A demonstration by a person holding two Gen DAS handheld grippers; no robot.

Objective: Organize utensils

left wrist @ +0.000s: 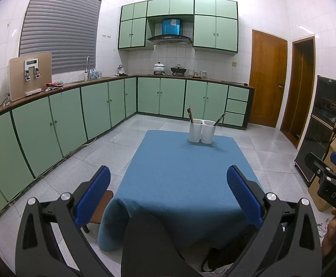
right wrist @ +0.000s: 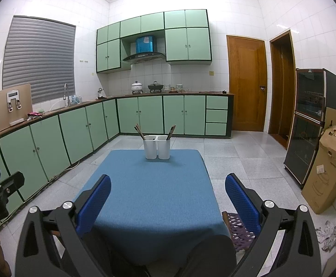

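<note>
A white two-compartment utensil holder (left wrist: 201, 131) stands near the far edge of the blue-covered table (left wrist: 181, 175); it also shows in the right wrist view (right wrist: 156, 146). Dark chopsticks (left wrist: 190, 114) lean out of its left compartment and others (left wrist: 220, 118) out of its right one. In the right wrist view they show on the left (right wrist: 139, 132) and right (right wrist: 171, 132). My left gripper (left wrist: 168, 194) is open and empty, above the table's near edge. My right gripper (right wrist: 168, 198) is open and empty too, beside it to the right.
Green cabinets (left wrist: 52, 124) run along the left and far walls. A dark glass-door cabinet (right wrist: 311, 124) and a cardboard box (right wrist: 327, 168) stand at the right. A purple woven stool (right wrist: 239, 230) sits by the table's near right corner. A wooden stool (left wrist: 101, 207) is at its near left.
</note>
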